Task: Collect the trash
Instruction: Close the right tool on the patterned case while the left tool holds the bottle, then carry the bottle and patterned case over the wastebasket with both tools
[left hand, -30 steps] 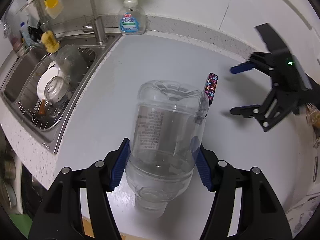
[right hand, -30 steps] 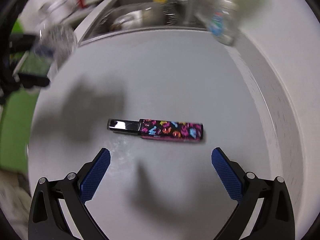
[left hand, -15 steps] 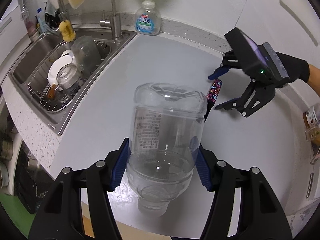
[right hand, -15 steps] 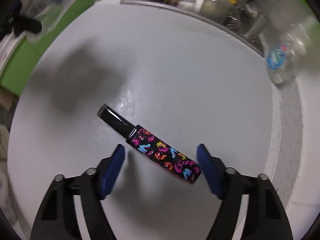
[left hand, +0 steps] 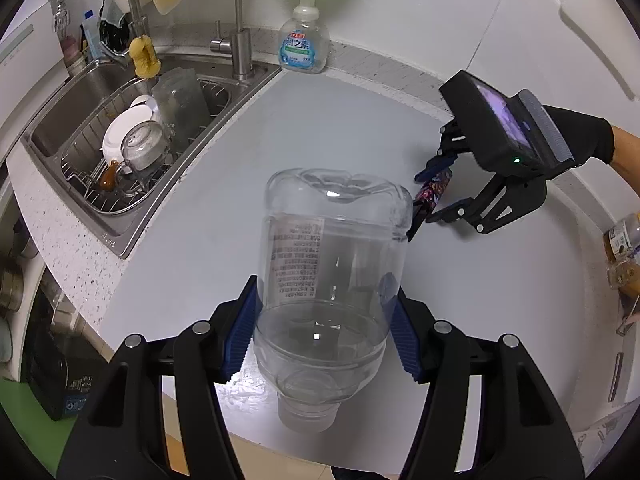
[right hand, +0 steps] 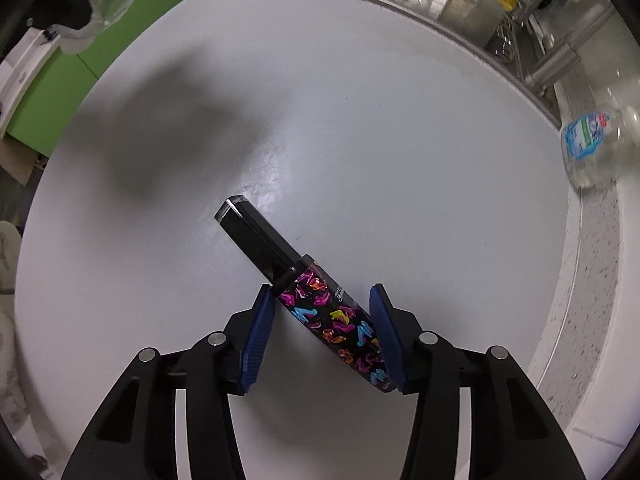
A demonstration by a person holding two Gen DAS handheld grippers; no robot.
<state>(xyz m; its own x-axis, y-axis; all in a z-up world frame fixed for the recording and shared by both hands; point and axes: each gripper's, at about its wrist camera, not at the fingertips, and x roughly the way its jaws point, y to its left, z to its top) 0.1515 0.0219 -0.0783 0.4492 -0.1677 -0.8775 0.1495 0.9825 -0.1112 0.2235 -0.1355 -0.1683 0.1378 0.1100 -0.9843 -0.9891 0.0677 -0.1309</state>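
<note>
Seen from the left wrist, the left gripper (left hand: pixel 326 330) is gripping a clear plastic bottle (left hand: pixel 332 276) upside down, its blue pads pressing on both sides near the shoulder and its neck hanging toward the near edge of the pale counter (left hand: pixel 304 132). Beyond the bottle, the right gripper (left hand: pixel 438 194), held by a black-gloved hand (left hand: pixel 582 136), is reaching down over a slim patterned case (left hand: pixel 434 192) lying on the counter. A sink (left hand: pixel 72 112) with dishes in a wire rack is sitting to the left, a soap dispenser (left hand: pixel 303 42) standing at the back wall. Seen from the right wrist, the right gripper (right hand: pixel 322 334) is pointing straight down, its jaws having just been closing around the case (right hand: pixel 320 304); the colourful end is lying slantwise between the pads, both appearing to touch it, while the black end is sticking out ahead on the counter (right hand: pixel 360 120).
</note>
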